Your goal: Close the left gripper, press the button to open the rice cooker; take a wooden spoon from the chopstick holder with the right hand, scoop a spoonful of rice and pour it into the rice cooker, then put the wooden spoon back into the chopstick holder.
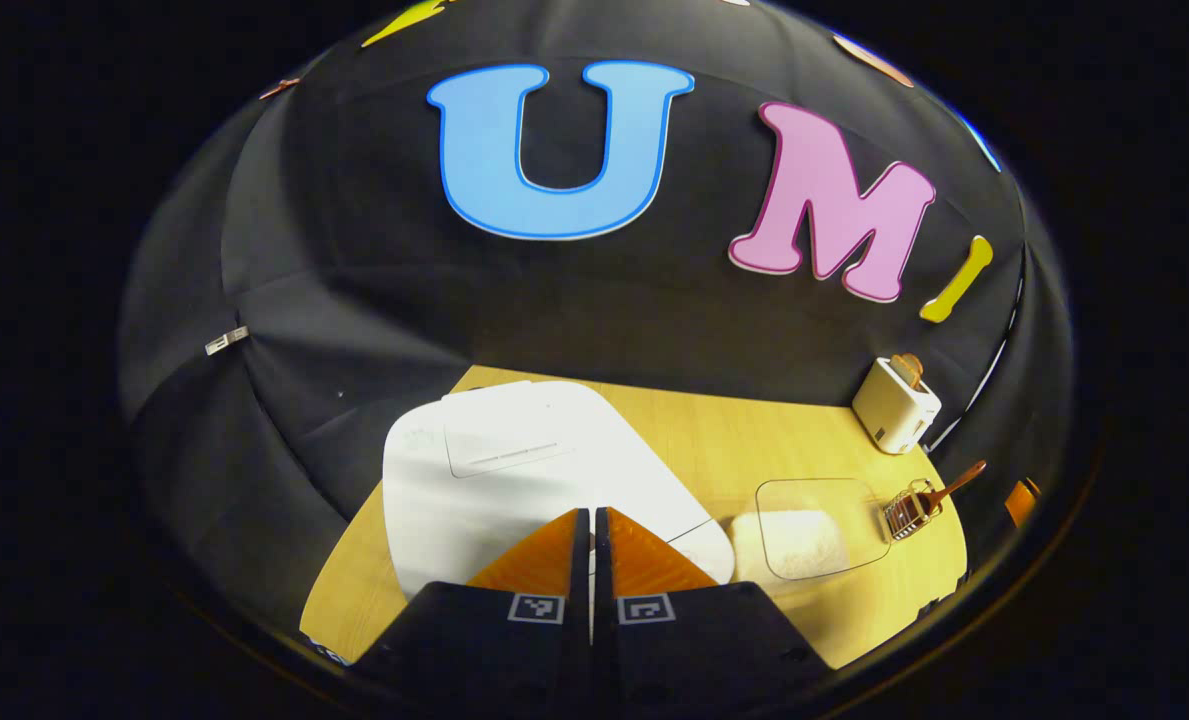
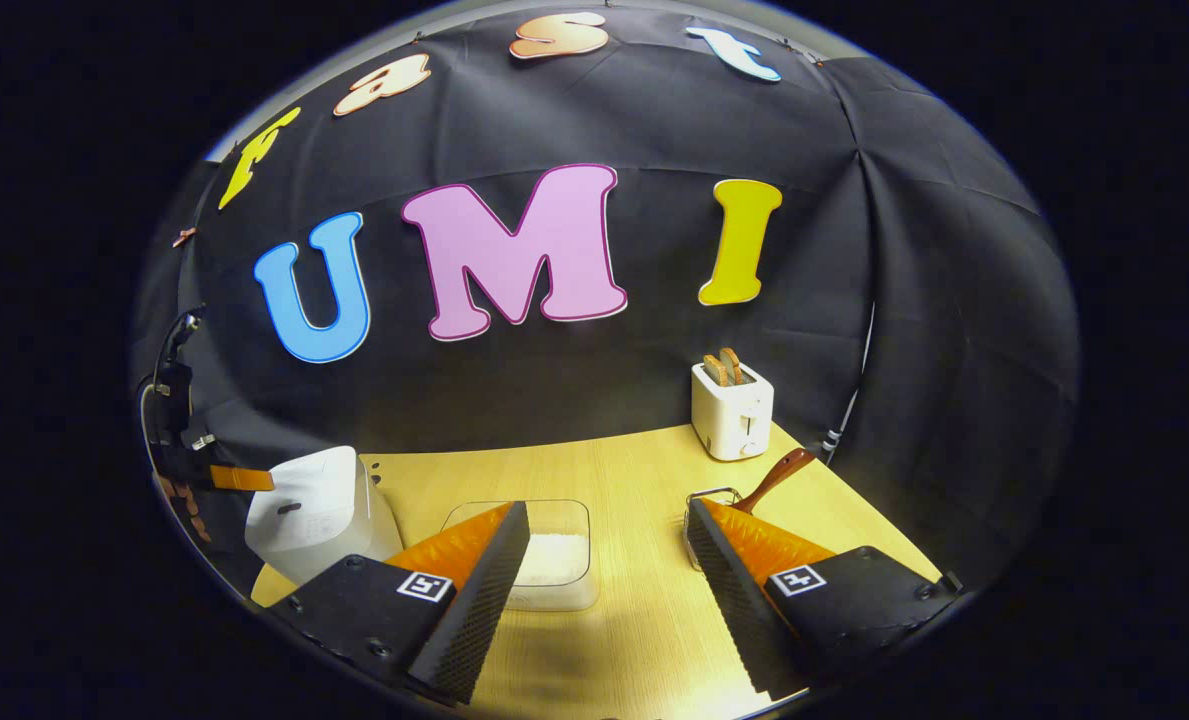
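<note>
The white rice cooker point(image 1: 514, 470) sits with its lid down, right below my left gripper point(image 1: 591, 515), whose fingers are shut together with nothing between them, hovering over the lid's near edge. In the right gripper view the rice cooker point(image 2: 319, 510) stands at the left, and the left gripper point(image 2: 239, 478) hangs just above it. A clear container of rice point(image 1: 804, 535) point(image 2: 549, 555) lies right of the cooker. The wooden spoon point(image 1: 954, 482) point(image 2: 774, 478) stands in the wire chopstick holder point(image 1: 909, 510) point(image 2: 699, 505). My right gripper point(image 2: 609, 545) is open and empty, near the container and the holder.
A white toaster point(image 1: 894, 405) point(image 2: 732, 410) with bread slices stands at the back right of the wooden table point(image 2: 634, 470), with its cable running up the wall. The booth's black cloth wall closes in behind and at both sides.
</note>
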The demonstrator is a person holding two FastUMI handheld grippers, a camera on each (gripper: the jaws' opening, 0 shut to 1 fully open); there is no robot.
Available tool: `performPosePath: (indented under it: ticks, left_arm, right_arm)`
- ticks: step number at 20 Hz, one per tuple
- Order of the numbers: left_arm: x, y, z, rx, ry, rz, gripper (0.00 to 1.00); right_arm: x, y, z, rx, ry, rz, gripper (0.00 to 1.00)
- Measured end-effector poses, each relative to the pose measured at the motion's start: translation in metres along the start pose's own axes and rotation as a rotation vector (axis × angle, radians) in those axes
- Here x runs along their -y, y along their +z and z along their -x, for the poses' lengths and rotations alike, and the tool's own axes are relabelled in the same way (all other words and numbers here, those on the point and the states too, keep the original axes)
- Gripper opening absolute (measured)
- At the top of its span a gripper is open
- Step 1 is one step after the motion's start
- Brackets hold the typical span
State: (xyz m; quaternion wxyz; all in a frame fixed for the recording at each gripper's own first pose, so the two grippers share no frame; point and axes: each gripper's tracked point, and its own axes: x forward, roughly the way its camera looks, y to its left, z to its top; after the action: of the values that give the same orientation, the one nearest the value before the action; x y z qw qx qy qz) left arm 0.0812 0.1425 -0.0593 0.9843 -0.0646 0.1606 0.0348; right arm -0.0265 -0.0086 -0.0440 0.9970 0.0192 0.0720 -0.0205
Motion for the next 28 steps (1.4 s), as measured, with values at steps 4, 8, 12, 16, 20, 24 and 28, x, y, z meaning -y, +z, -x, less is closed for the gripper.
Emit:
performPosePath:
  ticks: [4,8,12,16,20,24,28]
  left_arm:
    - [-0.006,-0.012,-0.014,-0.053,0.006,0.049,0.05]
    - [-0.007,-0.025,-0.023,-0.092,-0.001,0.080,0.05]
    - [-0.009,-0.028,-0.022,-0.099,0.009,0.084,0.05]
    - [-0.007,-0.036,-0.025,-0.196,0.038,0.100,0.06]
    - [-0.008,-0.034,-0.032,-0.257,0.073,0.056,0.06]
    - [-0.007,-0.033,-0.029,-0.261,0.103,0.019,0.06]
    - [-0.006,-0.002,-0.012,-0.116,0.119,-0.025,0.06]
  right_arm:
    - [0.003,0.000,0.000,0.001,-0.011,-0.007,0.99]
    - [0.007,-0.002,-0.001,0.000,-0.017,-0.013,0.99]
    - [0.010,-0.005,-0.003,-0.010,-0.023,-0.021,0.99]
    - [0.007,-0.012,-0.008,-0.027,-0.013,-0.032,0.99]
    - [0.002,-0.016,-0.008,-0.035,0.004,-0.037,0.99]
    - [0.001,-0.023,-0.006,-0.047,0.011,-0.056,0.99]
    - [0.005,-0.021,-0.001,-0.042,0.000,-0.048,0.99]
